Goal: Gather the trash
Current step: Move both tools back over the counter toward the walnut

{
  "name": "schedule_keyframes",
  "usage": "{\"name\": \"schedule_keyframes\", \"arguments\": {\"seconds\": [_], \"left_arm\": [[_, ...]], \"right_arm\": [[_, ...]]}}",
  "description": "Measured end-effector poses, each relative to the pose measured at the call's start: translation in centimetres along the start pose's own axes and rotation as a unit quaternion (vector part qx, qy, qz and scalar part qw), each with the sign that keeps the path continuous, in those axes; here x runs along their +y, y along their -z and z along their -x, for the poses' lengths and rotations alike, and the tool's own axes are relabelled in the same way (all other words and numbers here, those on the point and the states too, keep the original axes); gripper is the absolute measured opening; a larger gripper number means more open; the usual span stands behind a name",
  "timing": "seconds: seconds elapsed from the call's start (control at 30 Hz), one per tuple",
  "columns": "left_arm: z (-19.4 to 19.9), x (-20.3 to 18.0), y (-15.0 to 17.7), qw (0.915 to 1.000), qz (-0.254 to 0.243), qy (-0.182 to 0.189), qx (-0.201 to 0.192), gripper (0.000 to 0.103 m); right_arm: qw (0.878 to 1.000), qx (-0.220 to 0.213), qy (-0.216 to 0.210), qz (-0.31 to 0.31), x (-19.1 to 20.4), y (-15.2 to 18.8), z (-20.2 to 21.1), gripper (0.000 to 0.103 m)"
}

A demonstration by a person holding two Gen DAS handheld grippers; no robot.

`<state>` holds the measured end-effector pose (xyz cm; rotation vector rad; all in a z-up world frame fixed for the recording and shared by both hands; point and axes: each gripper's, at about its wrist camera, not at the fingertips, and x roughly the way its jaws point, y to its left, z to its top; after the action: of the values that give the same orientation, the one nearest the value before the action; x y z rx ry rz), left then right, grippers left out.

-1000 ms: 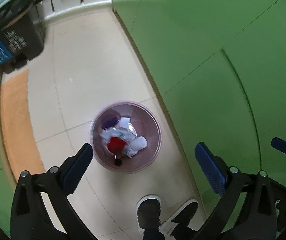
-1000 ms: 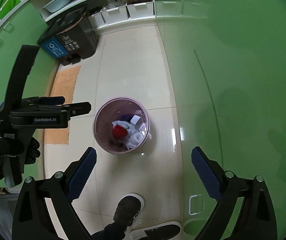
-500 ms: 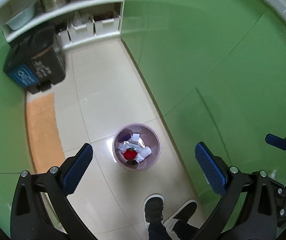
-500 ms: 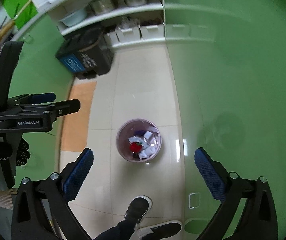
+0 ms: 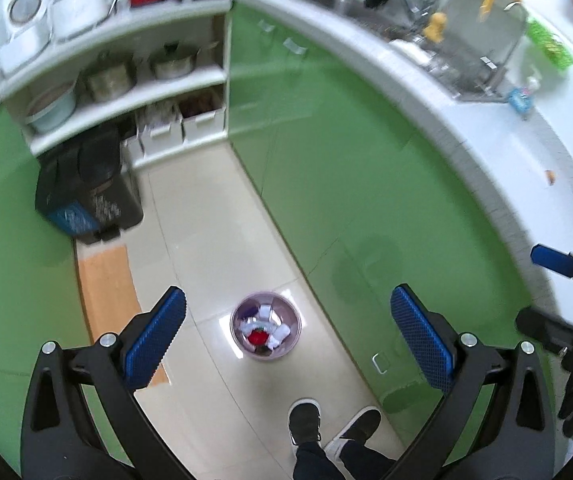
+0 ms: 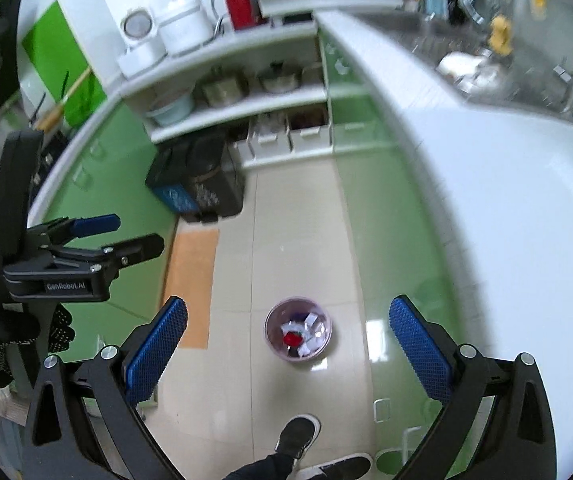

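A small pink waste bin (image 5: 265, 334) stands on the tiled floor far below, holding white crumpled paper and a red item. It also shows in the right wrist view (image 6: 297, 334). My left gripper (image 5: 288, 334) is open and empty, high above the bin. My right gripper (image 6: 288, 334) is open and empty too, also high above it. The left gripper shows from the side at the left of the right wrist view (image 6: 86, 248). A small orange scrap (image 5: 551, 177) lies on the white counter (image 5: 518, 148).
Green cabinets (image 5: 346, 184) run along the right under the counter with a sink (image 5: 466, 52). A black bin (image 5: 86, 192) and an orange mat (image 5: 110, 292) lie to the left. Shelves with pots (image 5: 134, 76) stand at the back. The person's shoes (image 5: 326, 424) are below.
Both grippers have risen well above the floor and tilted up. The waste bin looks much smaller and the counter, sink and shelves have come into view. Both stay open.
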<state>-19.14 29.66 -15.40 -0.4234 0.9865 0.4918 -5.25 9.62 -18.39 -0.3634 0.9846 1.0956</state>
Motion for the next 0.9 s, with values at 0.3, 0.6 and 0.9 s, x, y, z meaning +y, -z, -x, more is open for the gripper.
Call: {"name": "schedule_keyframes", "arguments": {"seconds": [0.3, 0.6, 0.9], "left_arm": [[5.8, -5.7, -4.5, 0.9978, -0.039, 0.035, -0.04, 0.1], [5.7, -15.4, -6.8, 0.9863, -0.127, 0.099, -0.034, 0.1], [3.2, -24.5, -8.3, 0.9772, -0.166, 0.13, -0.024, 0.1]], "right_arm": [[0.995, -0.065, 0.06, -0.054, -5.6, -1.1, 9.3, 0.097], [0.975, -0.1, 0.148, -0.133, -15.1, 1.1, 16.0, 0.097], [0.963, -0.082, 0.195, -0.167, -24.7, 0.4, 16.5, 0.097]]}}
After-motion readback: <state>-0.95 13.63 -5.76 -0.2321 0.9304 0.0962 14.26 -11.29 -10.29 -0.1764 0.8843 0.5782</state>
